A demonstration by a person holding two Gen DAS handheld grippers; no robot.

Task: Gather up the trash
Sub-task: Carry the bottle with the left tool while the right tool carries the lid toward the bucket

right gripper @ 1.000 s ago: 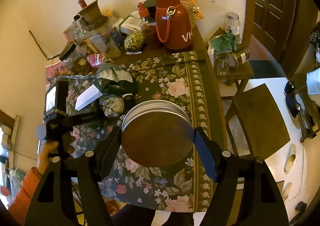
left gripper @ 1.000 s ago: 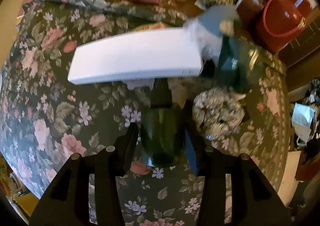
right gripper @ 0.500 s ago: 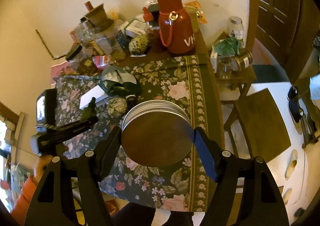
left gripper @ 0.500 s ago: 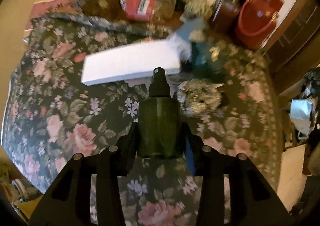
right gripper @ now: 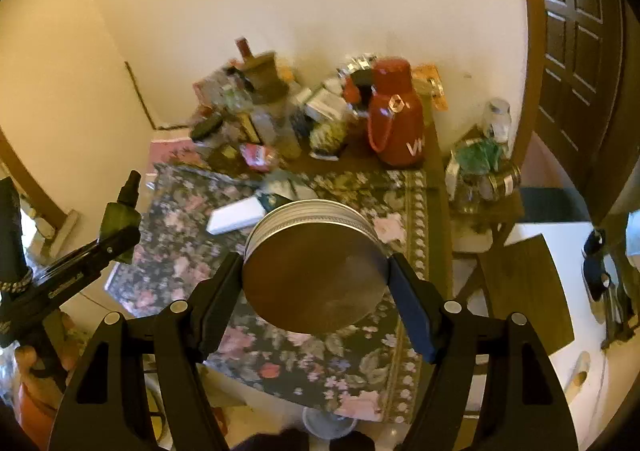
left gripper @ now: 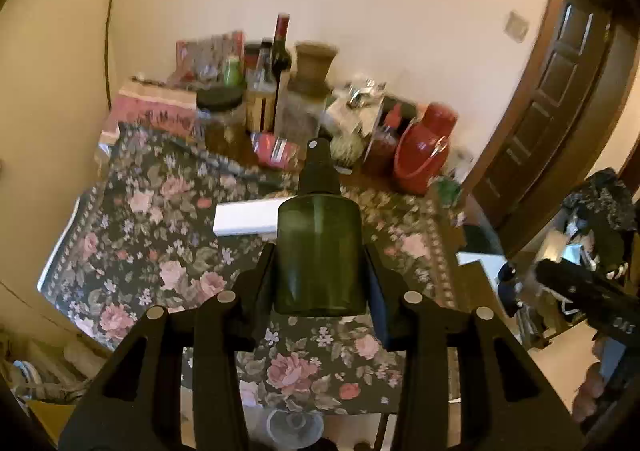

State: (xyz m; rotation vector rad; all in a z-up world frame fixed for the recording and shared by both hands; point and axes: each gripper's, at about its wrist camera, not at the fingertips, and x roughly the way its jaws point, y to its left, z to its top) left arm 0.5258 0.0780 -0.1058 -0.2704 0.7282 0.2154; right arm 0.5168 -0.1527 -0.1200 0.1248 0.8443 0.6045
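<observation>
A dark green spray bottle (left gripper: 320, 251) with a black nozzle is held upright well above the table, my left gripper (left gripper: 320, 275) shut on its body. From the right wrist view the same bottle (right gripper: 120, 211) and left gripper (right gripper: 116, 239) show at the left, over the table's edge. My right gripper (right gripper: 316, 271) is shut on a round metal tin (right gripper: 312, 279) with a silver screw lid, also lifted over the floral-cloth table (right gripper: 360, 371). A white flat box (left gripper: 248, 217) lies on the cloth beyond both.
The back of the table is crowded with jars, bottles and packets, plus a red thermos (right gripper: 394, 119). A small side stand with jars (right gripper: 484, 175), a wooden chair (right gripper: 524, 283) and a dark door (right gripper: 580, 51) are to the right.
The left gripper has lifted the green bottle off the cloth, rising and tilting up so the wall now shows. The right gripper has risen a little with the tin.
</observation>
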